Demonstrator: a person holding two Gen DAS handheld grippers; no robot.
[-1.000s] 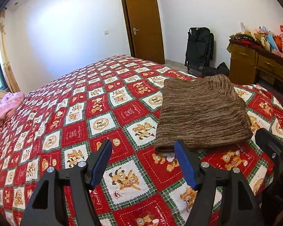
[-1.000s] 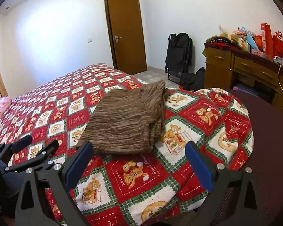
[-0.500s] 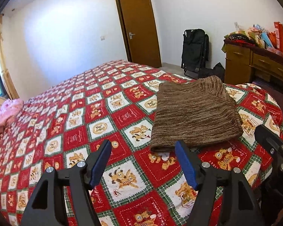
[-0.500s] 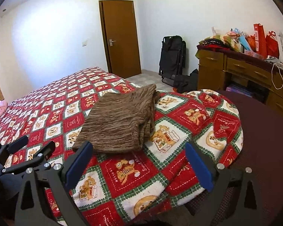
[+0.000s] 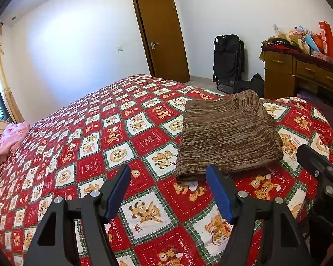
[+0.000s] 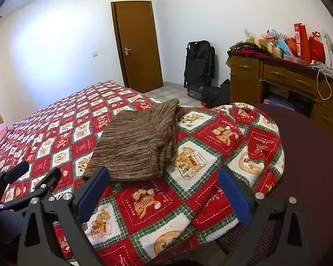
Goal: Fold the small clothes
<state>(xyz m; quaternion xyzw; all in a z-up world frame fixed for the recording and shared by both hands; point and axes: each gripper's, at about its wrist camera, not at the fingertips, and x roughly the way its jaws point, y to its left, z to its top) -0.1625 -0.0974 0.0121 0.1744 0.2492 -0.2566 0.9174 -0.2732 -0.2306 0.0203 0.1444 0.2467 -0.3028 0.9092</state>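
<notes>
Folded brown garment point(image 5: 226, 135) on quilt point(image 5: 100, 146)

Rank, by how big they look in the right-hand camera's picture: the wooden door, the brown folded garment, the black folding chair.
1. Brown folded garment, though nearness to the camera inflates it.
2. Wooden door, close behind.
3. Black folding chair, clearly smallest.

The bed point(image 5: 126, 133) fills the view, spread with a red, white and green teddy-bear quilt point(image 6: 144, 201). A folded brown knit garment point(image 5: 226, 137) lies flat near its corner, and a pink bundle point(image 5: 11, 137) sits at the far left edge.
</notes>
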